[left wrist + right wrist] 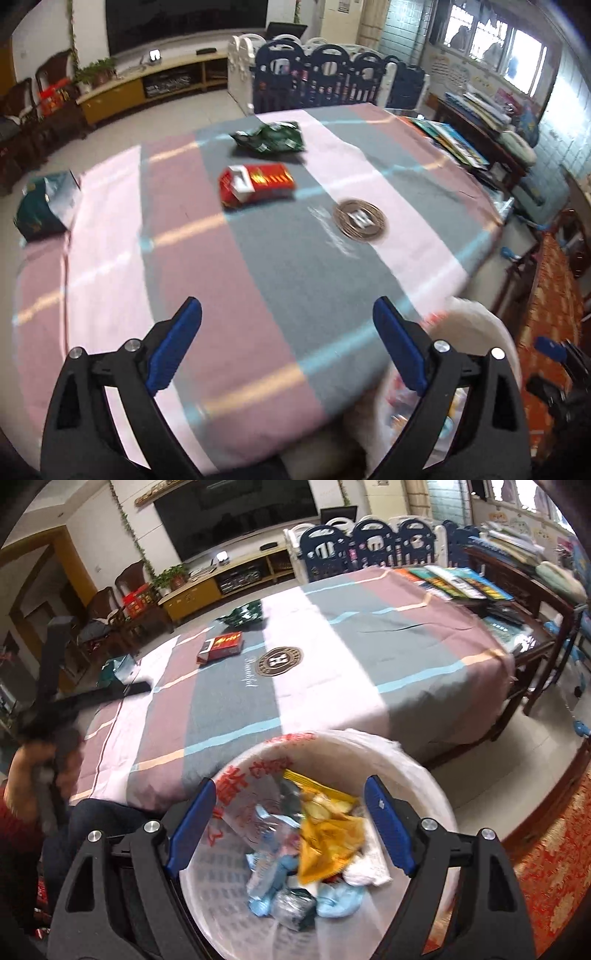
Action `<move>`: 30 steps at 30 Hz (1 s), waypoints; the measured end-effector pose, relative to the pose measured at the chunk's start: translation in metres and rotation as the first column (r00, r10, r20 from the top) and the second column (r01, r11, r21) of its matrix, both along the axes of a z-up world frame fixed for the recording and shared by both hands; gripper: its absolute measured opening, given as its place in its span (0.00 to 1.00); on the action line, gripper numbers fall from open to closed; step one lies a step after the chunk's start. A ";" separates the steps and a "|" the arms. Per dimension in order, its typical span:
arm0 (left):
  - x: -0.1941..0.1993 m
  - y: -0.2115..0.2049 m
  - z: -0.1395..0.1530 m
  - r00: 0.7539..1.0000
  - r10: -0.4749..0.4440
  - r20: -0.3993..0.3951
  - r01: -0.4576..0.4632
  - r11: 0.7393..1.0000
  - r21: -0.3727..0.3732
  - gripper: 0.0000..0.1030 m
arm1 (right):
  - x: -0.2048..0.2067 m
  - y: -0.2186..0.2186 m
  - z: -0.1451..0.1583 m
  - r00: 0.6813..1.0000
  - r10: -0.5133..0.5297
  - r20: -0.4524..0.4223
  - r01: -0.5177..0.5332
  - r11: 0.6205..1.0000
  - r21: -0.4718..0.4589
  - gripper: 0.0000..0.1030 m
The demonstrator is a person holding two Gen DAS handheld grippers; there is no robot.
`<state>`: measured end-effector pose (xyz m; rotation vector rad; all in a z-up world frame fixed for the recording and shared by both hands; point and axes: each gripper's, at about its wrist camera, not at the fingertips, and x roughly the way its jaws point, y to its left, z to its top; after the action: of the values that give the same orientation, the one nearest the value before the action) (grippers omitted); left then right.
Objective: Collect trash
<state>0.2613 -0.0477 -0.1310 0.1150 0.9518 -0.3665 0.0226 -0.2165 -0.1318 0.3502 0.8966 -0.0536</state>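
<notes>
My left gripper [287, 306] hangs open and empty over the near part of the striped tablecloth [258, 258]. Farther out on the cloth lie a red cigarette box [256, 182] and, beyond it, a crumpled green wrapper [271, 137]. A teal carton [46, 205] stands at the table's left edge. My right gripper [291, 786] is open above the white lined bin [436, 775], nothing between its pads. Inside the bin lie a yellow wrapper [328, 834] and several blue and clear wrappers. The red box [221, 646] and green wrapper [245, 614] also show in the right wrist view.
The bin's rim [476, 317] stands off the table's near right corner. A round printed emblem [360, 220] marks the cloth's middle. Books [454, 581] cover the far right table end. A person's hand [33, 760] holds the left gripper, its spread black fingers [103, 696] blurred.
</notes>
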 end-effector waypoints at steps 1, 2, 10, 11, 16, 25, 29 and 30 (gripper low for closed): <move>0.018 -0.002 -0.001 1.000 -0.003 0.005 0.003 1.000 0.019 0.95 | 0.008 0.004 -0.004 1.000 0.011 -0.006 -0.011 1.000 0.013 0.79; 0.033 -0.004 -0.003 1.000 -0.011 -0.001 0.011 1.000 0.028 0.97 | 0.013 0.007 -0.006 1.000 0.019 -0.010 -0.019 1.000 0.022 0.79; 0.151 -0.051 -0.044 0.967 -0.251 -0.039 0.253 0.935 0.248 0.97 | 0.047 0.026 -0.028 0.995 0.069 -0.067 -0.066 0.996 0.057 0.79; 0.162 -0.056 -0.051 0.961 -0.272 -0.049 0.275 0.919 0.284 0.97 | 0.048 0.026 -0.031 0.995 0.066 -0.079 -0.061 0.996 0.057 0.78; 0.210 -0.064 -0.084 0.931 -0.333 -0.153 0.363 0.892 0.269 0.97 | 0.053 0.016 -0.052 0.988 0.033 -0.151 -0.022 0.997 0.072 0.79; 0.224 -0.062 -0.095 0.899 -0.387 -0.203 0.421 0.893 0.160 0.85 | 0.064 0.009 -0.063 0.985 0.030 -0.168 -0.012 0.994 0.111 0.79; 0.201 -0.060 -0.089 0.883 -0.422 -0.204 0.453 0.881 0.138 0.74 | 0.065 0.010 -0.060 0.988 0.031 -0.149 -0.015 0.994 0.110 0.79; 0.191 -0.060 -0.088 0.880 -0.431 -0.202 0.462 0.875 0.147 0.70 | 0.065 0.010 -0.059 0.989 0.031 -0.147 -0.015 0.994 0.109 0.79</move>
<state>0.4521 -0.1081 -0.2191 0.4957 1.1208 -0.7228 0.0877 -0.2065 -0.1913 0.4404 1.0534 -0.0100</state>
